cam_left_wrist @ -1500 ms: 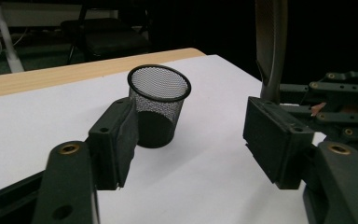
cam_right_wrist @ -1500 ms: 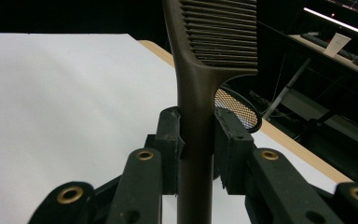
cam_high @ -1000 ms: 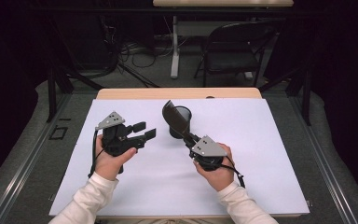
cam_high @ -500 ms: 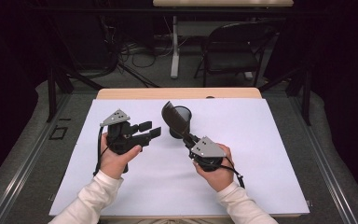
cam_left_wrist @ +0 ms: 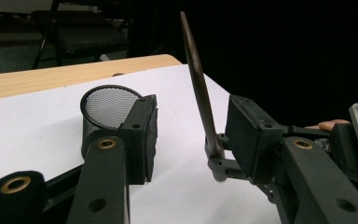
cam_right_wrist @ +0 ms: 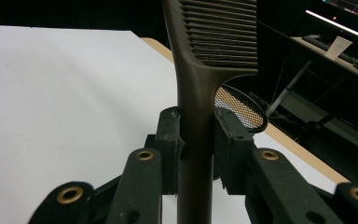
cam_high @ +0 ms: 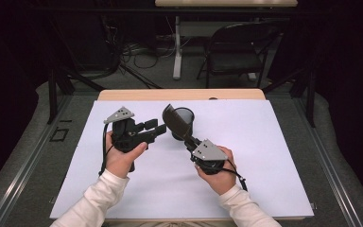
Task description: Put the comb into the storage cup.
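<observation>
White paper covers the counter point(cam_high: 123, 189), with a strip of bare wood along its far edge and a dark room with a folding chair point(cam_high: 234, 52) and cables on the floor beyond. At the left of the high view the left gripper point(cam_high: 153, 131) is held above the paper in the person's left hand point(cam_high: 120, 158), pointing right toward the middle of the counter; its fingers point(cam_left_wrist: 142, 135) stand spread apart with nothing between them, and in the left gripper view the mesh cup and the comb's edge show in the gap between them. Just right of those fingers, near the middle and toward the far side, a black mesh cup point(cam_high: 183, 120) stands upright on the paper. A dark brown comb point(cam_high: 176, 122) rises in front of the cup, tilted up and to the left, so that its toothed head overlaps the cup's left rim in the high view; whether it touches the cup I cannot tell. Right of that, the right gripper point(cam_high: 190, 140) is held in the person's right hand point(cam_high: 217, 172) and points to the far left. In the right gripper view its fingers point(cam_right_wrist: 172, 140) are clamped on the comb's handle from both sides, with the teeth above them and the cup's mesh rim behind.
</observation>
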{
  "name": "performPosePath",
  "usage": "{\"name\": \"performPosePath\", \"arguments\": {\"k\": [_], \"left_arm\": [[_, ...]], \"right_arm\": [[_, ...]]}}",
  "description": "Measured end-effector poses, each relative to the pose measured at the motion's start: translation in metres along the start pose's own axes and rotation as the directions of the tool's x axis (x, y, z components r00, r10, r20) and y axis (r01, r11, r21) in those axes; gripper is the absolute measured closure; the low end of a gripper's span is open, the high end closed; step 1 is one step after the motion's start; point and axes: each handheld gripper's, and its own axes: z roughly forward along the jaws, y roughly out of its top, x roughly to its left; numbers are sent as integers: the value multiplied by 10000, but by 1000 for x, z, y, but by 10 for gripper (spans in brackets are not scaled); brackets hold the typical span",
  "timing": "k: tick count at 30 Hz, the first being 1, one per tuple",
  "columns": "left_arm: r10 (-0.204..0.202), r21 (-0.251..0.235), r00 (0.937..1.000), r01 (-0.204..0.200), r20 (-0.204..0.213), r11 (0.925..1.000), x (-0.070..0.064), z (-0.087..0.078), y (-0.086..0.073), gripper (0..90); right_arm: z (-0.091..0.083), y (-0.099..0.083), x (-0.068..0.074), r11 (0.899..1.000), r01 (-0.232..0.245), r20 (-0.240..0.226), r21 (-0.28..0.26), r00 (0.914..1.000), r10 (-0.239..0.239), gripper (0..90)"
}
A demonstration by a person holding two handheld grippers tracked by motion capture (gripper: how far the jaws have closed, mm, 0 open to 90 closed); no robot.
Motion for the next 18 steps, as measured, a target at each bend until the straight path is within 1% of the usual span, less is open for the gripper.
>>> {"name": "performPosePath", "arguments": {"k": [8, 15, 18], "left_arm": [[119, 36, 9999, -119, 3, 9999, -5, 6, 5, 551], [-192, 5, 9998, 192, -29, 9998, -5, 10, 10, 570], [-250, 7, 9997, 250, -76, 9997, -5, 10, 13, 582]], "right_arm": [[-1, 0, 0, 10000, 15, 15, -44, 10000, -15, 731], [-1, 0, 0, 10000, 26, 59, -76, 10000, -25, 731], [-1, 0, 0, 9999, 42, 66, -107, 10000, -41, 731]]}}
